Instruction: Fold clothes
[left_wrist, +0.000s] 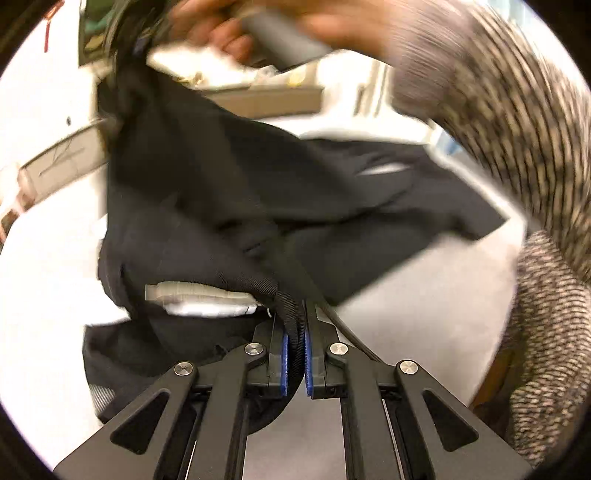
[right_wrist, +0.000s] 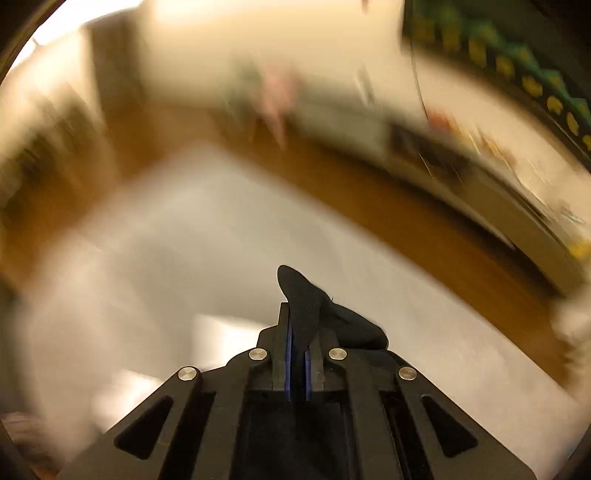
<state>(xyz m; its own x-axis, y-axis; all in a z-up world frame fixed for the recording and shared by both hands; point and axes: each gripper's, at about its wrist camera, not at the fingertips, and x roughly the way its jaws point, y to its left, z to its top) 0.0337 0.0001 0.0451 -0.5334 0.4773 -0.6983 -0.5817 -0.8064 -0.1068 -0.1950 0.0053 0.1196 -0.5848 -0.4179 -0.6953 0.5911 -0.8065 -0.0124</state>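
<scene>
A black garment (left_wrist: 229, 192) hangs in the air above a white table (left_wrist: 424, 314). My left gripper (left_wrist: 295, 332) is shut on its ribbed black edge, with white inner labels (left_wrist: 207, 299) showing just beside the blue pads. My right gripper (right_wrist: 298, 332) is shut on another black corner of the garment (right_wrist: 306, 306), which sticks up past the fingertips. In the left wrist view the right gripper's grey handle (left_wrist: 284, 37) and the hand on it sit at the top, where the cloth rises to. The right wrist view is heavily blurred.
The person's sleeve in a speckled knit (left_wrist: 517, 129) fills the right side. A white table (right_wrist: 221, 240) lies below, with brown floor (right_wrist: 351, 184) beyond and shelves with clutter (right_wrist: 480, 155) along the far wall.
</scene>
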